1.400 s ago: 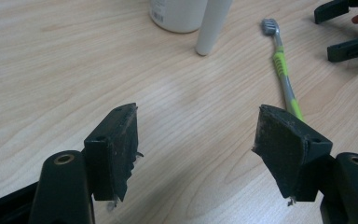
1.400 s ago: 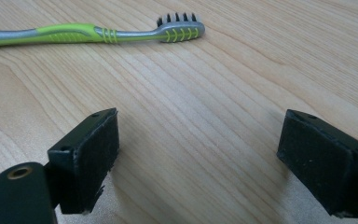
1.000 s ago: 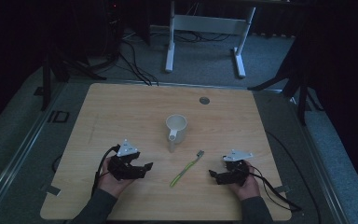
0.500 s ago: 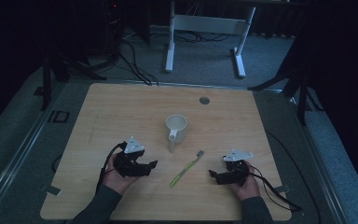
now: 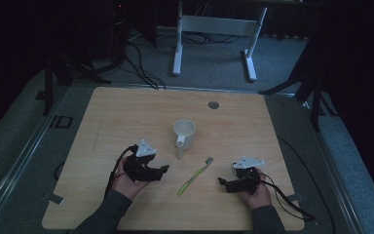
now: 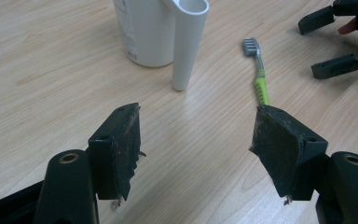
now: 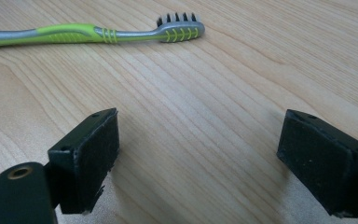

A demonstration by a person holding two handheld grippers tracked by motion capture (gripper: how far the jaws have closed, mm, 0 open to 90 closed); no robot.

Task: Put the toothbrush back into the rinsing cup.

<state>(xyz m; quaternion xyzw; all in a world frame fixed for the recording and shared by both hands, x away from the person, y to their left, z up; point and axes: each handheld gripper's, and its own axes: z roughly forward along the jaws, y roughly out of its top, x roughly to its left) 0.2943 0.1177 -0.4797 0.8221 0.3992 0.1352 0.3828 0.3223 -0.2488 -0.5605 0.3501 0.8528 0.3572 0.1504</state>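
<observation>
Start of the work, as judged from the layout: the green toothbrush (image 5: 195, 173) lies flat on the wooden table (image 5: 107, 112), untouched, between the left gripper (image 5: 164, 169) and right gripper (image 5: 222, 182), both with jaws spread wide and empty. Grasping and moving it remain. The white mug (image 5: 184, 134) stands just beyond the bristled head; nothing blocks either approach.

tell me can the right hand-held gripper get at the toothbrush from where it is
Probably yes: the right hand-held gripper has its jaws open and only bare table lies between it and the toothbrush.
</observation>
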